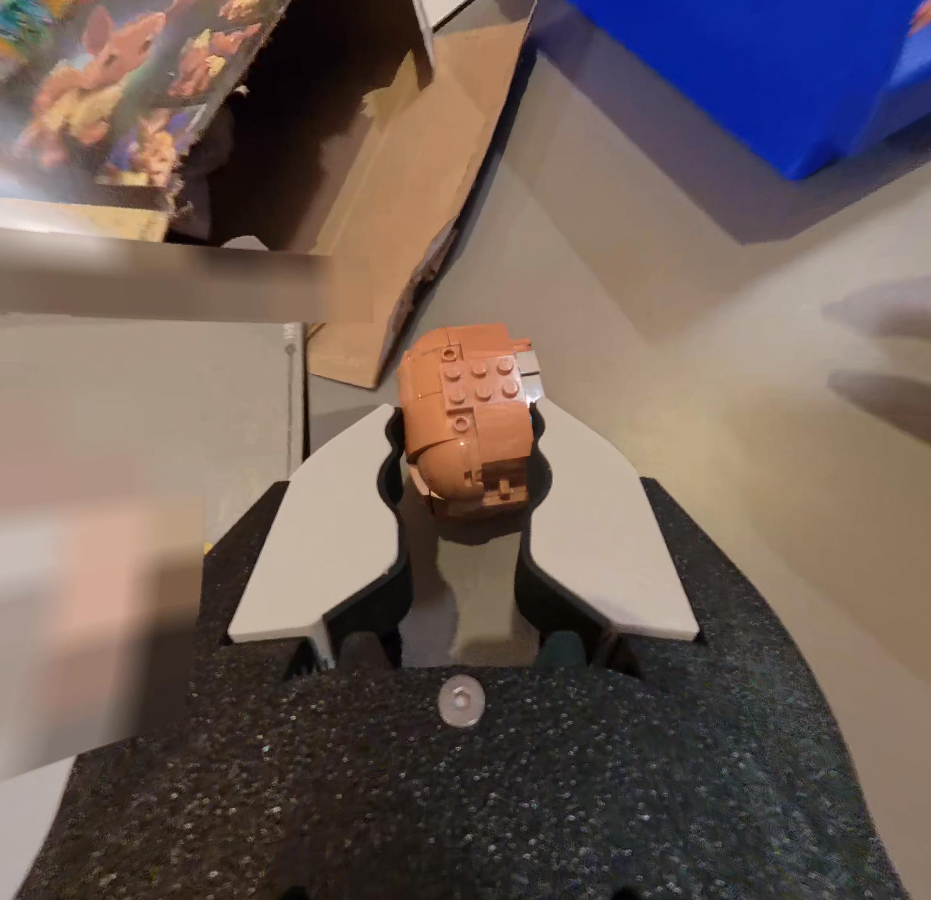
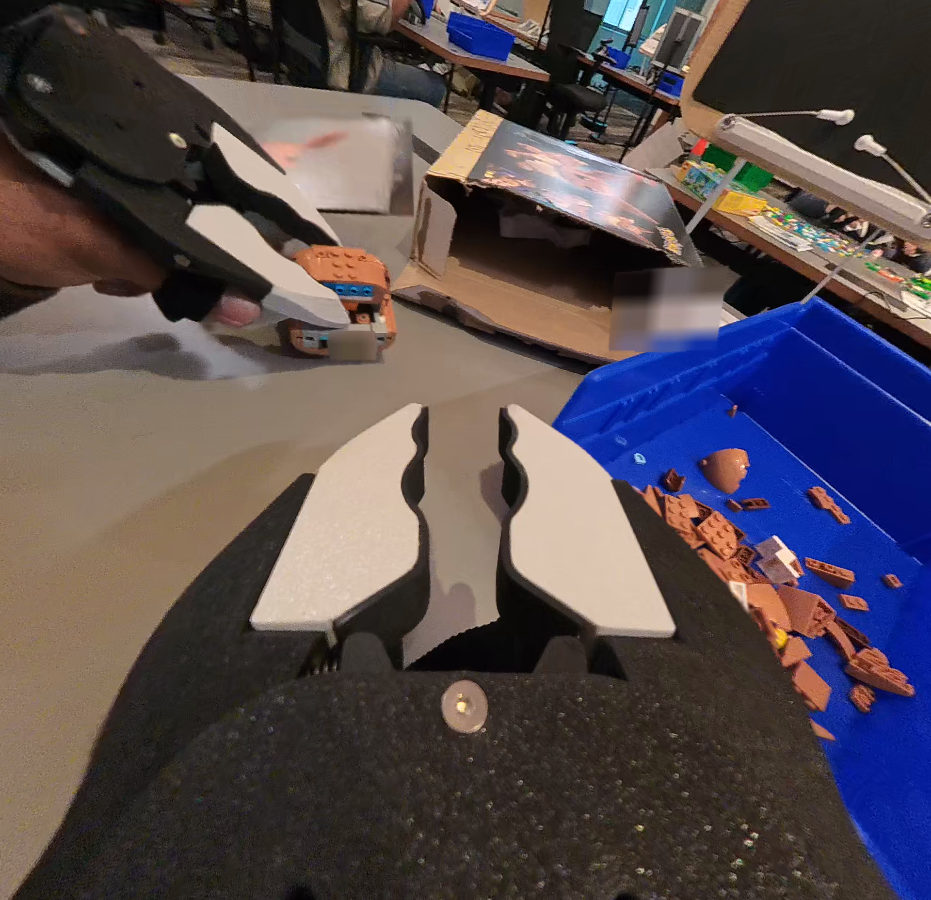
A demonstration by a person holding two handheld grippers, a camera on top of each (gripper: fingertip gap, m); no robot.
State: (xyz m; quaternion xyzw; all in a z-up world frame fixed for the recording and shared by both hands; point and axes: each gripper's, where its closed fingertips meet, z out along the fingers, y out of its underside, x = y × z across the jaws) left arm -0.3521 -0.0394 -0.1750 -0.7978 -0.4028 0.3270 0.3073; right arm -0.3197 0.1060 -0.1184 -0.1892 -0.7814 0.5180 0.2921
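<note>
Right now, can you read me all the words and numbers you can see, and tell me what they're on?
Picture box: a small yellow mark on the lid's corner, too blurred to read, and I don't pass on writing anyway.
Glossy sheet: too blurred to read.
Papers on the far table: too small to read.
Blue bin and brick model: no writing shows.
</note>
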